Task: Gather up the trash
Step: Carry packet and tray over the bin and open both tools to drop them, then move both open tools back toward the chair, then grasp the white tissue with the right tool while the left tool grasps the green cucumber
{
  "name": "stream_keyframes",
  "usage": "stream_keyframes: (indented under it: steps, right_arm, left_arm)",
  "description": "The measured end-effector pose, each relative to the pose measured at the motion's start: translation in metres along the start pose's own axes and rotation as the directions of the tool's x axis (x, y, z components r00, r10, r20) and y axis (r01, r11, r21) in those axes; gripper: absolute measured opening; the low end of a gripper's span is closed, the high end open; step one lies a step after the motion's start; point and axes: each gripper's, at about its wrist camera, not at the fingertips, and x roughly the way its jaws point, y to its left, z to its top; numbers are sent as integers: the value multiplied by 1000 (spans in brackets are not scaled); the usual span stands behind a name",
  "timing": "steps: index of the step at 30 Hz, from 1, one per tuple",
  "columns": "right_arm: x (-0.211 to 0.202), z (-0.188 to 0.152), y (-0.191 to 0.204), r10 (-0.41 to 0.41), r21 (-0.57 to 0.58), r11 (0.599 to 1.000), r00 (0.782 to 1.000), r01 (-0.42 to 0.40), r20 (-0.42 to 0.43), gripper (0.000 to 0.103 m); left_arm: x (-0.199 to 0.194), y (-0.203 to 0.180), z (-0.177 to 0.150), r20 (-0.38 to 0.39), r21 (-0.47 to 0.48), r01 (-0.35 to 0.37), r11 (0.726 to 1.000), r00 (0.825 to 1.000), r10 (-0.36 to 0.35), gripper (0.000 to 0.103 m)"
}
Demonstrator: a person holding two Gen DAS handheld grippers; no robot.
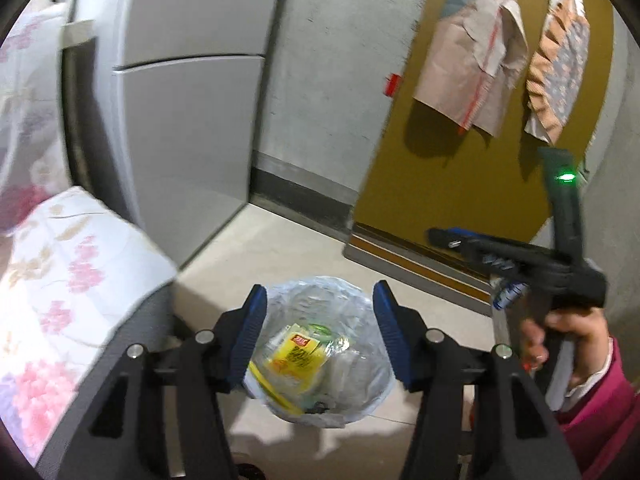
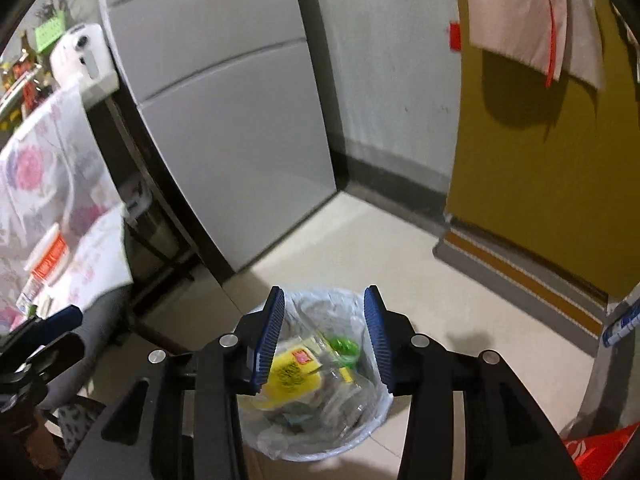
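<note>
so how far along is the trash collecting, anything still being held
Done: the bin lined with a clear plastic bag already holds trash, including a yellow wrapper and a green plastic piece. In hand: nothing; left gripper and right gripper hover open over it. Left: no further trash clearly visible.

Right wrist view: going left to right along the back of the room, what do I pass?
Floral cloth → grey cabinet → pale wall → mustard-yellow door. The lined trash bin sits nearer, framed between the fingers of the open right claw, nothing held.
</note>
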Motion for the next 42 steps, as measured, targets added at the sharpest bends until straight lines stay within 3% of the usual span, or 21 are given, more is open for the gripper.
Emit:
stream_keyframes:
  steps: [4,8,12,15,18,23,30,32,37,38,42]
  right_arm:
    - [-22,11,26,53,-32,998,997,-51,65,43]
    - [-34,18,69,137,-97,987,987,-128,88,44]
    - [-41,19,114,221,-162,966,971,-204,93,44]
    - [-44,18,151,281,-220,941,956,-257,81,44]
    - [-44,15,185,328,-275,913,943,-301,55,44]
    - [-39,6,252,401,-370,849,916,-377,-12,48]
    - [-19,-12,336,481,-474,739,868,-479,-127,48]
    - [-8,-19,357,490,-497,709,857,-499,-162,48]
    - [31,-32,399,484,-504,674,839,-539,-250,45]
    - [37,-36,405,477,-512,670,840,-538,-259,40]
    - [66,-46,432,455,-524,652,835,-548,-308,34]
  left_arm:
    - [-33,26,-4,27,-42,-82,996,996,83,54]
    - [-71,53,-18,52,-98,-169,981,983,174,61]
    - [-112,79,-39,52,-143,-301,943,949,311,62]
    - [-137,98,-53,43,-195,-361,912,926,376,63]
    - [-163,120,-70,30,-253,-432,866,891,453,64]
    - [-205,160,-94,0,-357,-544,759,813,583,67]
    - [-252,212,-124,-64,-461,-639,616,716,695,67]
    - [-260,222,-130,-76,-476,-653,589,698,712,67]
    - [-272,245,-139,-105,-509,-670,540,671,734,67]
    - [-272,249,-139,-108,-513,-672,535,668,736,67]
    - [-266,262,-139,-127,-516,-681,519,660,740,67]
